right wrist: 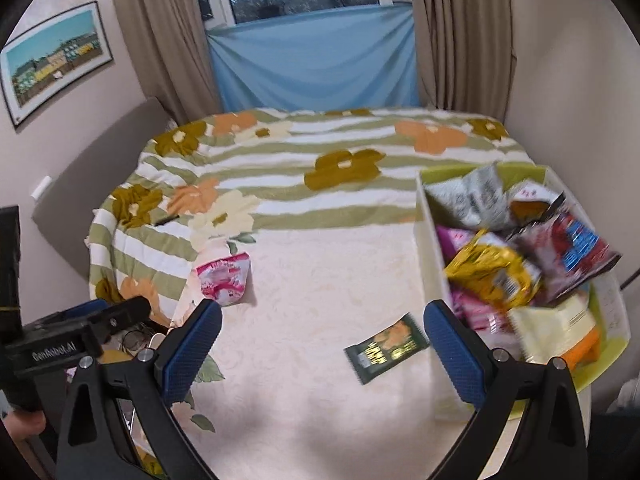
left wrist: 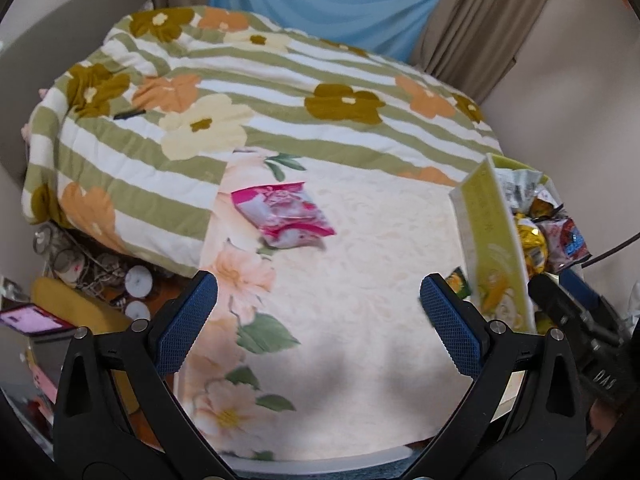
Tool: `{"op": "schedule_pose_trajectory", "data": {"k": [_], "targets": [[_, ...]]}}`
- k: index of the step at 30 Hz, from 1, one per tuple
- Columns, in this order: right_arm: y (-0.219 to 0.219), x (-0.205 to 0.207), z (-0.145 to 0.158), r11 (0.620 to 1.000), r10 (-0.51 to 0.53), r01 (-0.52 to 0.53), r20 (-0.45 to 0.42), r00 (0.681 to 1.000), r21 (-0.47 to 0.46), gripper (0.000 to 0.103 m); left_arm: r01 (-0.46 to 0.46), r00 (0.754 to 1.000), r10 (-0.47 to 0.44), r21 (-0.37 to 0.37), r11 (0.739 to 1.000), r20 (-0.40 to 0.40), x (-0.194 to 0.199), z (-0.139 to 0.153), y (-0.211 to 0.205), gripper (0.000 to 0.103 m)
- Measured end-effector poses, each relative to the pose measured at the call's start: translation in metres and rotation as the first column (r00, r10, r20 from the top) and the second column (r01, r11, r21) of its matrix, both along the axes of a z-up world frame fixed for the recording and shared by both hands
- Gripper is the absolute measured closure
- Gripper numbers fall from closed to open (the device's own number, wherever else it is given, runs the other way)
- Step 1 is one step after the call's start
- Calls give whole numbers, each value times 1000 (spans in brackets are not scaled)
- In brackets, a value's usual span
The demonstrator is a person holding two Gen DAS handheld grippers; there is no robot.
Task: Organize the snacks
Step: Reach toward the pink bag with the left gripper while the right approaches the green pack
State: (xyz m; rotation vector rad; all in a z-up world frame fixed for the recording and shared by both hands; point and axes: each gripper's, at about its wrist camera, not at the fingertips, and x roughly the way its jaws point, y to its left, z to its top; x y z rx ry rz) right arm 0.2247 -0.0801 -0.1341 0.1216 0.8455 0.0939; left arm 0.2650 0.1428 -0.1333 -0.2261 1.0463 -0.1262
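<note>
A pink snack packet (left wrist: pixel 283 216) (right wrist: pixel 224 278) lies on the cream floral bed sheet, near the edge of the striped quilt. A small dark green packet (right wrist: pixel 386 347) (left wrist: pixel 459 280) lies flat beside the yellow-green box (left wrist: pixel 496 252) (right wrist: pixel 430 248). The box holds several snack bags, among them a gold one (right wrist: pixel 494 272). My left gripper (left wrist: pixel 318 320) is open above the sheet, nothing between its fingers, short of the pink packet. My right gripper (right wrist: pixel 322 344) is open too and empty, with the green packet just inside its right finger (right wrist: pixel 454 354).
A striped flowered quilt (left wrist: pixel 248 80) covers the far half of the bed. Past the bed's left edge a low stand holds a phone (left wrist: pixel 34 320), cables and small jars (left wrist: pixel 138 280). Curtains and a blue cloth (right wrist: pixel 316 64) hang behind. The left gripper's body (right wrist: pixel 76 344) shows in the right wrist view.
</note>
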Motion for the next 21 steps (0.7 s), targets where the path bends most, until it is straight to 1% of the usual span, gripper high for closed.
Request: {"op": "schedule_pose_trajectory", "data": {"k": [5,9,12,17,20,21], "targets": [[16,9,-31,992,-126,125,-42,991,-35,2,34,996,-36,-28,999,-77,42,-30,18,2],[16,12,-61,974,-227,225,-86,970,-33,2,32,990,-40,-61,998,-137,75,-62,23,2],[15,11,-80,962,-273,269,-103,956,-53,2,16,981,-34,-94,995,-191,101,-91,22,2],[12,14,-111,943,-329,319,-125,936,-98,2,-21,966,-5,-99,995,-259,132,-131,19,2],[7,18,-129,931,-364,354,-150,919,-90,2,-39,954,2,-118,992,-299,144,-150,20,2],[5,19,-134,928,-371,362,-155,915,-83,2,-44,951,7,-112,993,-311,149,-155,19,2]]}}
